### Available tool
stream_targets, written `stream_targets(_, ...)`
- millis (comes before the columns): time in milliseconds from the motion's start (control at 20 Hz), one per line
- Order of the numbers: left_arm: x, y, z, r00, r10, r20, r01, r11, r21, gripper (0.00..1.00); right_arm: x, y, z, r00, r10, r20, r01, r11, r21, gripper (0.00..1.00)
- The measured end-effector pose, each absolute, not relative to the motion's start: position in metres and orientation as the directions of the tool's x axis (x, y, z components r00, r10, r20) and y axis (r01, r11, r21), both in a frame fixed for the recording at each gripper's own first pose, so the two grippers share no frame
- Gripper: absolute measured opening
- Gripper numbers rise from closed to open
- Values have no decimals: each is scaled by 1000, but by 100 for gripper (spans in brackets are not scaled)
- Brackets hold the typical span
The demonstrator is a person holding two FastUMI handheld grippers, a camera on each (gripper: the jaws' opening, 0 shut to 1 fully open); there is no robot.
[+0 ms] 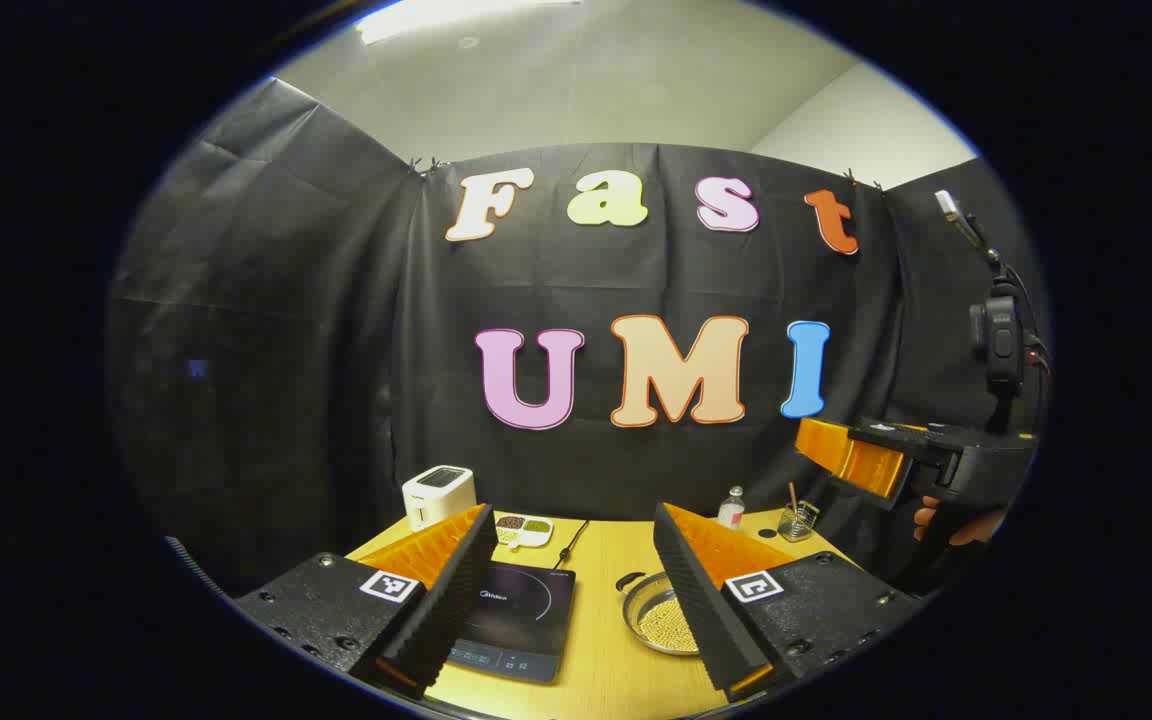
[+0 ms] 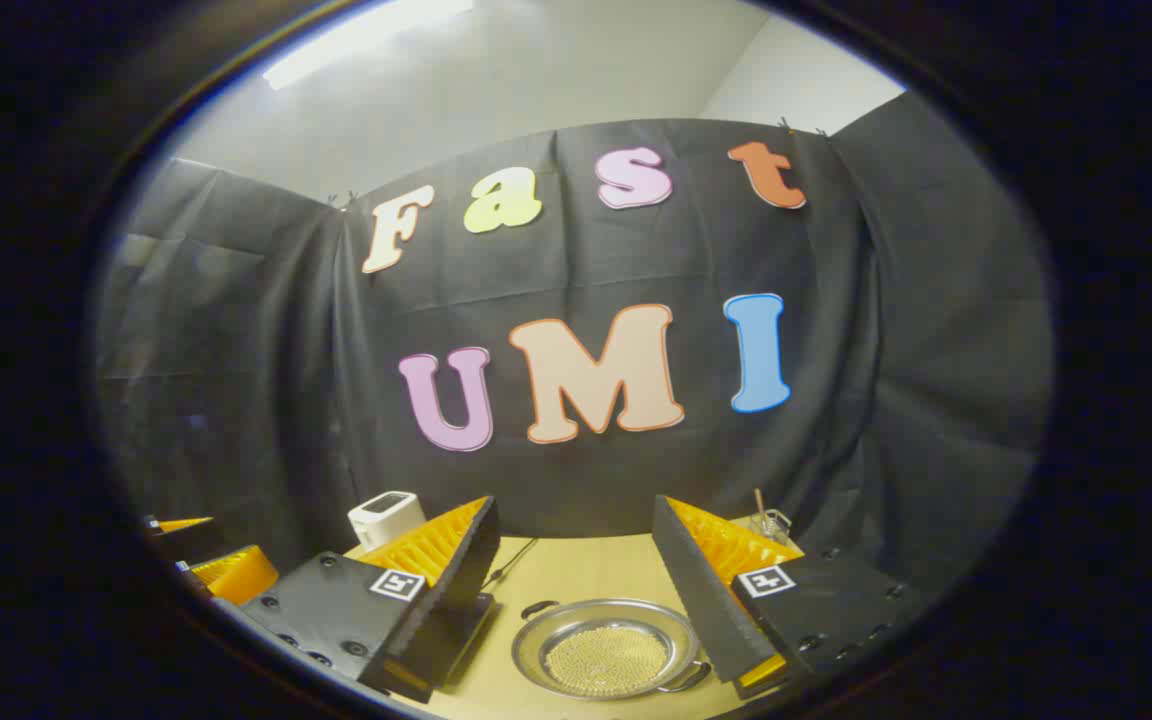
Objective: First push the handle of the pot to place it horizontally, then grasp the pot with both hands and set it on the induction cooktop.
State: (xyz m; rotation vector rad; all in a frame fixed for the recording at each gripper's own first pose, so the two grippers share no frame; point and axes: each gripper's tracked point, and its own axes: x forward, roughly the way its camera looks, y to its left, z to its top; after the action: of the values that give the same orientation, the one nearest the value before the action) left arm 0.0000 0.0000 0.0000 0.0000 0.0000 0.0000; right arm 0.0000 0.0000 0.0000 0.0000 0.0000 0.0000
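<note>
Pot (image 2: 608,648) sits on table (image 2: 576,570), 3 o'clock of cooktop (image 1: 516,620). Left gripper (image 1: 576,560), right gripper (image 2: 576,545) both spread, empty. Pot looks rigid, slick metal, bead-filled; likely best gripped by side handles.

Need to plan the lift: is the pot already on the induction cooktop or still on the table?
Still on the table. The pot sits on bare wood to the right of the induction cooktop, apart from it, upright and holding small pale beads.

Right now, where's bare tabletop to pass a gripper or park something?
Free: the strip of table between the cooktop and the pot, running back along the cord. Crowded: back edge, with the white appliance, the dish, the bottle and the glass.
</note>
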Motion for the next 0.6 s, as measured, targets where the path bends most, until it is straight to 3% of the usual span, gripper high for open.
stream_targets(50,0,2,1,1000,6,1,-6,1000,6,92,1,-3,0,1000,-11,-3,11,1000,13,93)
stream_targets(150,-1,7,1,1000,23,4,-23,1000,22,96,4,-6,-3,1000,-22,-17,22,999,30,93)
stream_targets(200,-1,10,1,1000,30,3,-30,999,25,92,5,-9,-5,999,-29,-21,30,999,33,93)
stream_targets(600,4,11,-4,1000,23,-5,-23,1000,17,92,11,-28,-5,996,-86,-18,87,996,29,93)
